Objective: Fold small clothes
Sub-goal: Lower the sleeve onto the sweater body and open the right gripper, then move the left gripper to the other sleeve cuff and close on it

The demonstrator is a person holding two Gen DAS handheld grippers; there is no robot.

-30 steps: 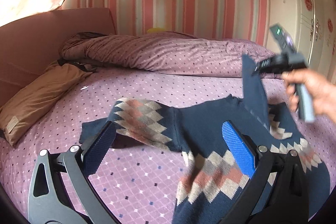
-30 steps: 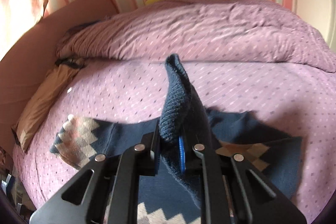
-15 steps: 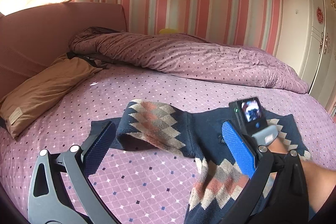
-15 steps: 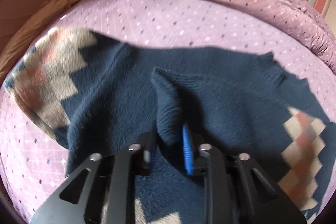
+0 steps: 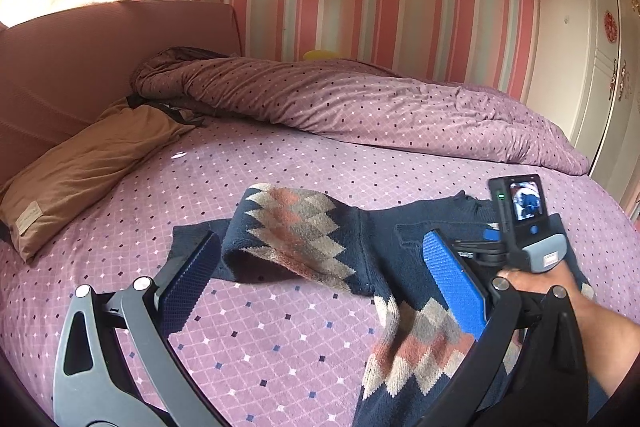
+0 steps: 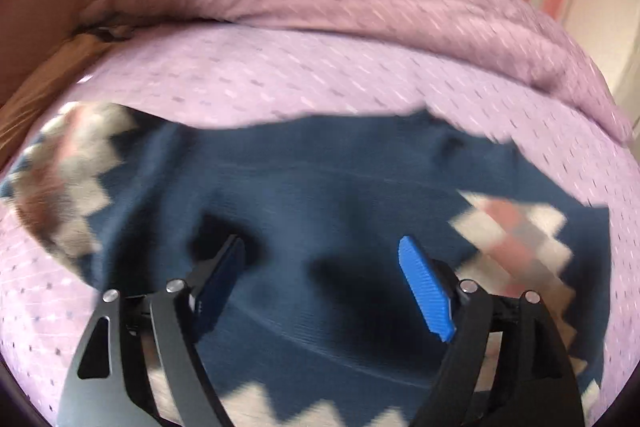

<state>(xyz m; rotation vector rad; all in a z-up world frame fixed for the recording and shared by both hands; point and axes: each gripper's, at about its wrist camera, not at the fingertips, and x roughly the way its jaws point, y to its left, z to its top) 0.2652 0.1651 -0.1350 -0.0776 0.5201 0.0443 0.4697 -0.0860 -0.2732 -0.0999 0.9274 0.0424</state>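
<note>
One garment: navy sweater (image 6: 320, 195) with a zigzag band, flat on the bed (image 5: 280, 327).
Right gripper (image 6: 320, 287): jaws just opened, sleeve dropped onto the sweater's body; nothing held.
Left gripper (image 5: 316, 283): jaws apart, empty.
Meaning: sleeve fold laid; next fold due.

free: bedspread (image 5: 256, 339) left of sweater (image 5: 384, 251) | blocked: duvet (image 5: 360, 99), pillow (image 5: 84, 163)

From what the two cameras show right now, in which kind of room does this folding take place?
Most likely a bedroom in a home. A navy patterned sweater lies on a bed with a rolled quilt and a brown pillow at its headboard. A white wardrobe stands beside it.
</note>
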